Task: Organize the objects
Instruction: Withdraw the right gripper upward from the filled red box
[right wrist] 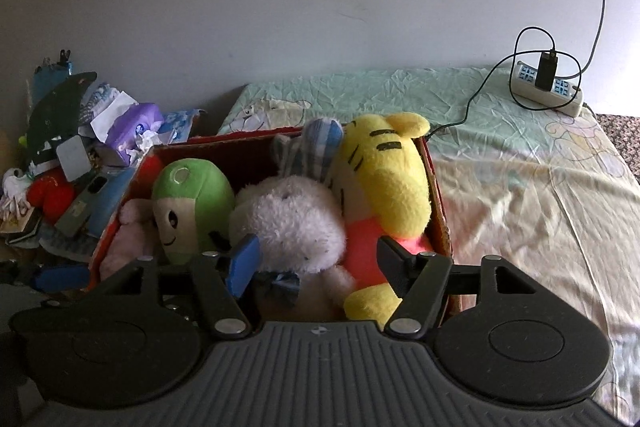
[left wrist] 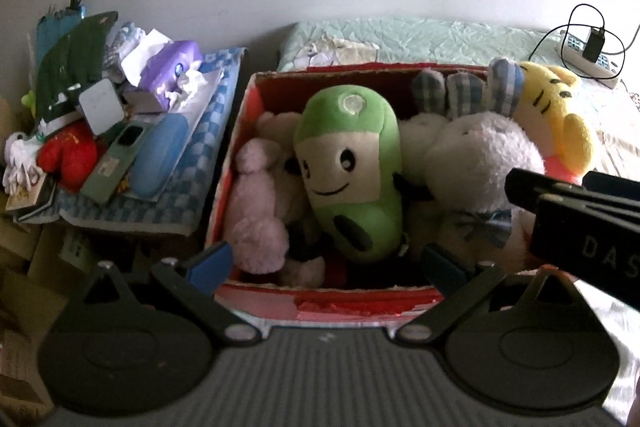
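Observation:
A red cardboard box (left wrist: 320, 301) stands on the bed, packed with plush toys. In it lie a green plush (left wrist: 352, 171) with a smiling face, a pink plush (left wrist: 256, 219), a white fluffy bunny (left wrist: 480, 155) with plaid ears, and a yellow tiger plush (left wrist: 556, 111) at the right end. My left gripper (left wrist: 326, 263) hangs open over the box's near edge, holding nothing. My right gripper (right wrist: 319, 265) is open above the bunny (right wrist: 292, 227) and the tiger (right wrist: 388, 171), its pads pressing on nothing. Its black body (left wrist: 568, 215) also shows at the right of the left wrist view.
A cluttered pile sits left of the box: a purple tissue pack (left wrist: 172, 71), a red item (left wrist: 68, 155), a blue checked cloth (left wrist: 200, 163). A power strip (right wrist: 548, 91) with a charger and looped cable lies at the bed's far right. A wall stands behind.

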Demonstrator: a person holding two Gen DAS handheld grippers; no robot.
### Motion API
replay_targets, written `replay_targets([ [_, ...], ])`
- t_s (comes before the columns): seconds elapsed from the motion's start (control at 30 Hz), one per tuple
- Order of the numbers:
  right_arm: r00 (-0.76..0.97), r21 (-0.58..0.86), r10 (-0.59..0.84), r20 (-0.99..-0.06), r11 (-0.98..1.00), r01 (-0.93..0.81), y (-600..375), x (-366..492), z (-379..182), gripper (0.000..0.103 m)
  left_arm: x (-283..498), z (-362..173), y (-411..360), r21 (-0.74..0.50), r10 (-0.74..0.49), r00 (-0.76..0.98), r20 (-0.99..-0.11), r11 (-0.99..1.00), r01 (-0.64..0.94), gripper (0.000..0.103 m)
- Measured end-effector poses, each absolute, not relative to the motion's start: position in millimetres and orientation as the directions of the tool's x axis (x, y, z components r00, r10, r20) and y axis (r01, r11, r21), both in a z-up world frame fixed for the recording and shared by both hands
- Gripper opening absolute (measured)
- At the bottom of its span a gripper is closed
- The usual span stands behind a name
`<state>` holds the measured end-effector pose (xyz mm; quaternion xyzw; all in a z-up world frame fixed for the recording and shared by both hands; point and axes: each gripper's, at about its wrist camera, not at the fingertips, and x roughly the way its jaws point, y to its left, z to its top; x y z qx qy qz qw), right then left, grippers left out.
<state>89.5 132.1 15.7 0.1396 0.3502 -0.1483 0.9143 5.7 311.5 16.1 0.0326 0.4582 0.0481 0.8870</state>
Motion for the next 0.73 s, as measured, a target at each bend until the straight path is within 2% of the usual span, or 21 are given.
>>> replay_targets([
  [0.3, 0.704, 0.137, -0.167, -0.69, 0.925, 0.354, 136.2, 95.8, 12.8, 0.072, 11.3, 11.9, 313.8, 0.104, 0.12, 0.562, -0.818, 0.993, -0.061, 0.101],
  [0.73, 0.691, 0.143, -0.151, -0.707, 0.926, 0.348, 135.9, 103.9, 6.3, 0.073, 17.9, 4.6, 321.4, 0.091, 0.117, 0.545, -0.83, 0.993, -0.075, 0.098],
])
